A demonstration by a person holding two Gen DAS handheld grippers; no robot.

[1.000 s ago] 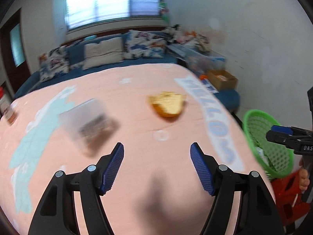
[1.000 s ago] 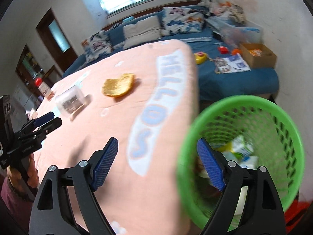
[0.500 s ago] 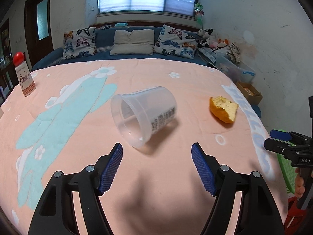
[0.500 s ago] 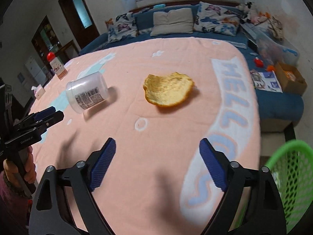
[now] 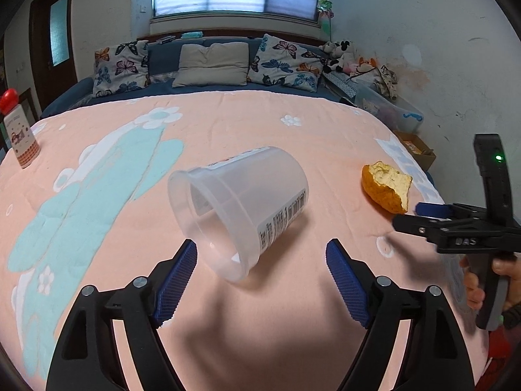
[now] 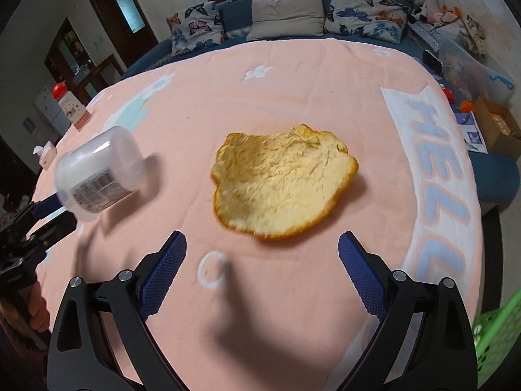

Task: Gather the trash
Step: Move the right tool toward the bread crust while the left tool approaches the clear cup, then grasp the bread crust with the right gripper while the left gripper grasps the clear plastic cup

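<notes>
Over pink blanket [image 5: 260,123]: both jaws opening wider, empty; cup [image 5: 241,208], peel [image 6: 280,182] nearer.

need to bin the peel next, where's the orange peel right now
The curled orange fruit peel lies on the pink quilt, dead ahead of the open right claw in its view, with the tipped clear plastic cup to its left.

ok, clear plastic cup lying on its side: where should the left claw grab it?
Grip the clear plastic cup across its rim, one pad inside the mouth and one outside the wall. It lies tipped, with the open mouth facing the left claw, so come straight in from the mouth side. The jaws have just been opening and are empty.
</notes>
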